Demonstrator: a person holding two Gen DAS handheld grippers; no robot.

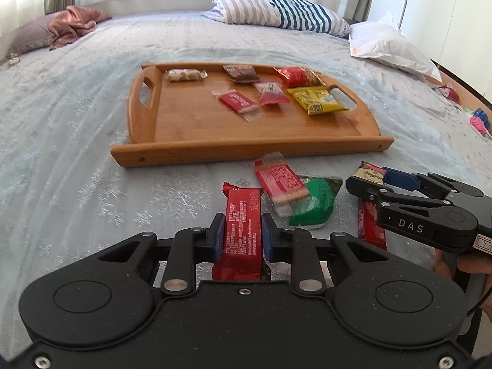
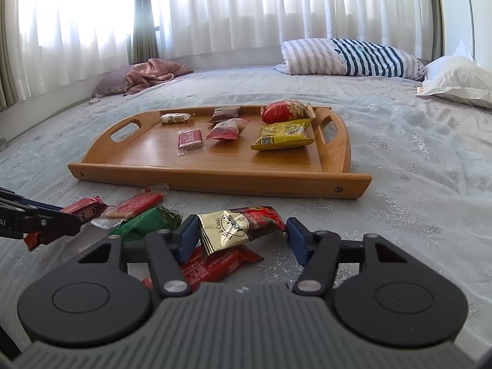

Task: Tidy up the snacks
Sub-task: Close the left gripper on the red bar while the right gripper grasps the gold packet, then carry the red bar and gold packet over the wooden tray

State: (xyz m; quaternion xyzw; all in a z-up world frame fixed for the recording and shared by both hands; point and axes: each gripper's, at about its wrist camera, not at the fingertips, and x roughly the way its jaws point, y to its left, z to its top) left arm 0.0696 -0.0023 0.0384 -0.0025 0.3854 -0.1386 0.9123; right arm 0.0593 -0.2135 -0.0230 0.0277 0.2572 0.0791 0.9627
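Observation:
A wooden tray lies on the bed with several wrapped snacks on it. My left gripper is shut on a long red snack bar, which also shows in the right wrist view. My right gripper is open with its pads on either side of a gold and red candy packet that lies on another red bar. A red biscuit pack rests on a green packet between the grippers.
The bed's pale quilt spreads all around the tray. A striped pillow and a white pillow lie at the back right, pink cloth at the back left. Small items sit at the bed's right edge.

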